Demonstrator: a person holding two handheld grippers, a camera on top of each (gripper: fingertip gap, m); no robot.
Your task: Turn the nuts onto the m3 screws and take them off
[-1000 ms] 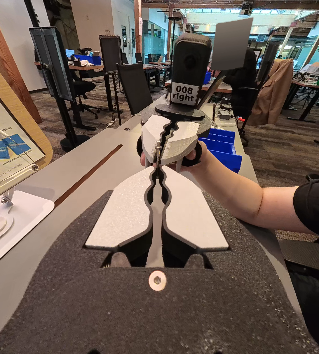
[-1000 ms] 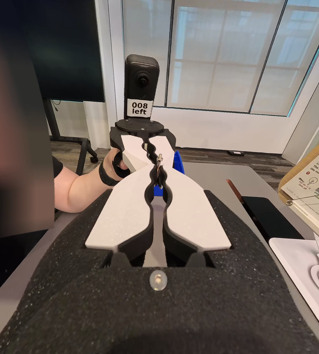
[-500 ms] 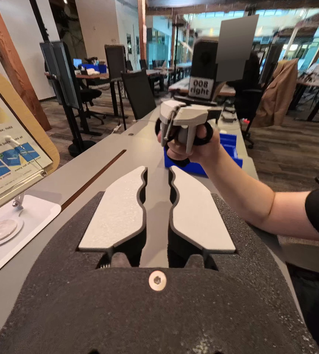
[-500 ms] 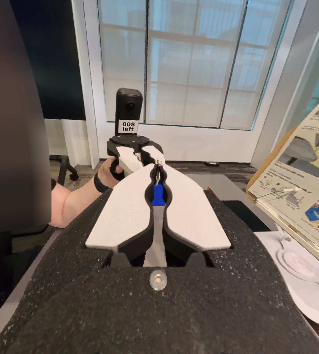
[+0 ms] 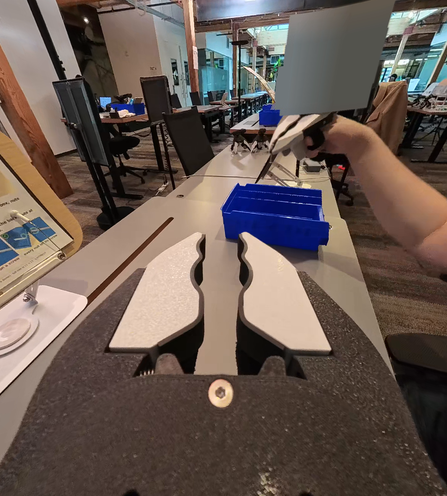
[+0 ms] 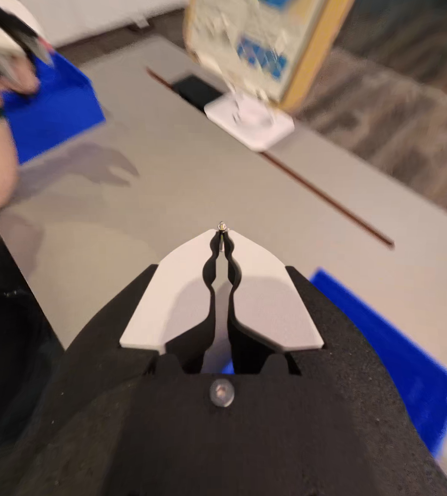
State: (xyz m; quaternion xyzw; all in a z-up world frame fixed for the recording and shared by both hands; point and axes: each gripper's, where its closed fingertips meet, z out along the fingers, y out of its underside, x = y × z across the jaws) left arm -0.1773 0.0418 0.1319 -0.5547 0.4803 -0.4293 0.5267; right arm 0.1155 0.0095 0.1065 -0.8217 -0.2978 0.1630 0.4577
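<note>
Your left gripper (image 5: 221, 239) hovers low over the grey table (image 5: 125, 257), its white fingers (image 5: 168, 290) spread apart with nothing between them. Just beyond its tips sits a blue bin (image 5: 274, 224). Your right gripper (image 6: 221, 233) is raised above that bin at the far right, its fingertips pinched together on a small m3 screw (image 6: 221, 237). An instruction board (image 5: 10, 236) stands at the near left.
</note>
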